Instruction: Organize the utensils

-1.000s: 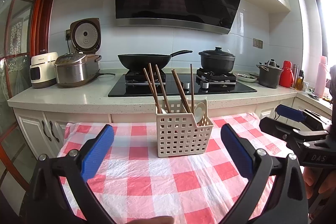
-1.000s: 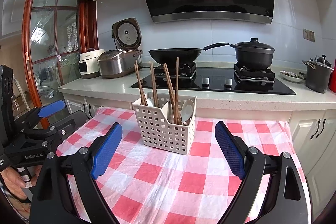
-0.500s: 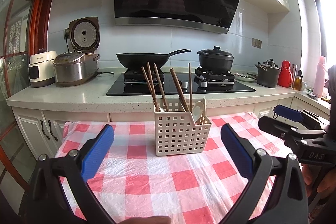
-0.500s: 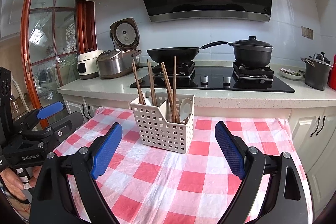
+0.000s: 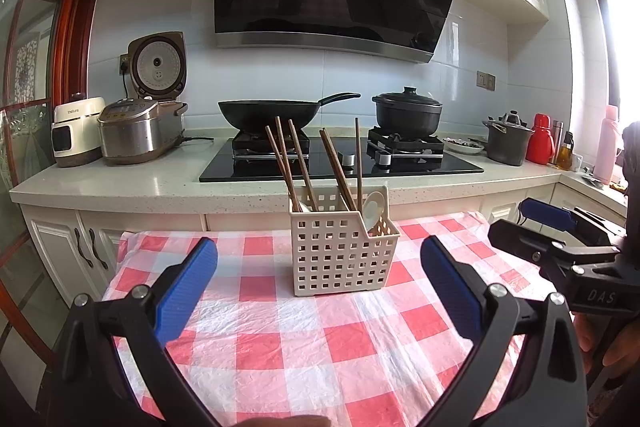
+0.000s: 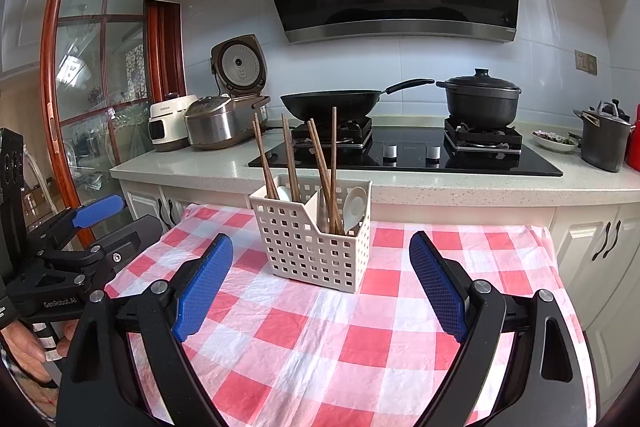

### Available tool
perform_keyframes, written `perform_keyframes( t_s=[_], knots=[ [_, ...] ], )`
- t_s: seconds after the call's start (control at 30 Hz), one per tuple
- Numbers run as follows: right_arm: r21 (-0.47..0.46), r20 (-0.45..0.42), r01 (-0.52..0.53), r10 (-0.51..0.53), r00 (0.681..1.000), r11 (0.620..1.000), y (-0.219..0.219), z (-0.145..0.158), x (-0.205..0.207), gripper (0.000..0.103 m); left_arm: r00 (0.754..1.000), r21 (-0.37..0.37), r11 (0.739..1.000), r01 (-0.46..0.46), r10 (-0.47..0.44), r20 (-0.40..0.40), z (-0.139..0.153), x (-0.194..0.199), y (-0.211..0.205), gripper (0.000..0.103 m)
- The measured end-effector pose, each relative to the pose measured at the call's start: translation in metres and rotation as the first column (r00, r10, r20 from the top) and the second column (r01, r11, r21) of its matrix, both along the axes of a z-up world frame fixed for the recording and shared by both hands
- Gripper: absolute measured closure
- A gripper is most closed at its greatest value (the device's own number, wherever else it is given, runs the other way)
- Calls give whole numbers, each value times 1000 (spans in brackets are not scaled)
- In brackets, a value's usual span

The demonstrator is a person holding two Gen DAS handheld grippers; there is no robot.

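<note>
A white perforated utensil basket (image 5: 342, 255) (image 6: 312, 243) stands upright on the red-and-white checked tablecloth (image 5: 304, 339) (image 6: 320, 339). It holds several brown chopsticks (image 5: 298, 167) (image 6: 320, 163) and white spoons (image 5: 374, 209) (image 6: 356, 203) in two compartments. My left gripper (image 5: 318, 287) is open and empty, held back from the basket. My right gripper (image 6: 320, 279) is open and empty, also short of the basket. Each gripper shows at the edge of the other's view, the right gripper (image 5: 560, 247) and the left gripper (image 6: 76, 247).
Behind the table runs a counter (image 5: 120, 183) with a rice cooker (image 5: 140, 131), a black hob (image 5: 340, 163) with a wok (image 5: 272, 113) and a lidded pot (image 5: 408, 111). A steel pot (image 5: 506, 143) and bottles (image 5: 540, 143) stand at the right.
Both grippers have drawn back and lifted slightly, so the basket sits a little farther off. Both stay open and empty. The basket and utensils have not moved.
</note>
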State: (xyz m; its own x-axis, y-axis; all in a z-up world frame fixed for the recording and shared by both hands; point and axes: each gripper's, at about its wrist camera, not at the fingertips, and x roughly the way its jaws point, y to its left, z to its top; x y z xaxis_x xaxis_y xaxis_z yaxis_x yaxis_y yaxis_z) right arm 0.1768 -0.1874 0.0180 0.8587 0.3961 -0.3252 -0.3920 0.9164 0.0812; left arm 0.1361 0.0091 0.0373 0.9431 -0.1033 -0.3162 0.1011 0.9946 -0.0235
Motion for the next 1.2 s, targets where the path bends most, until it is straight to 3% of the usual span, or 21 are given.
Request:
perform_keyframes(
  t_s=[1.2],
  knots=[
    [-4, 5, -15, 15, 1000, 1000, 2, -3, -3, 19, 1000, 5, 1000, -16, 16, -4, -2, 1, -2, 5]
  ],
)
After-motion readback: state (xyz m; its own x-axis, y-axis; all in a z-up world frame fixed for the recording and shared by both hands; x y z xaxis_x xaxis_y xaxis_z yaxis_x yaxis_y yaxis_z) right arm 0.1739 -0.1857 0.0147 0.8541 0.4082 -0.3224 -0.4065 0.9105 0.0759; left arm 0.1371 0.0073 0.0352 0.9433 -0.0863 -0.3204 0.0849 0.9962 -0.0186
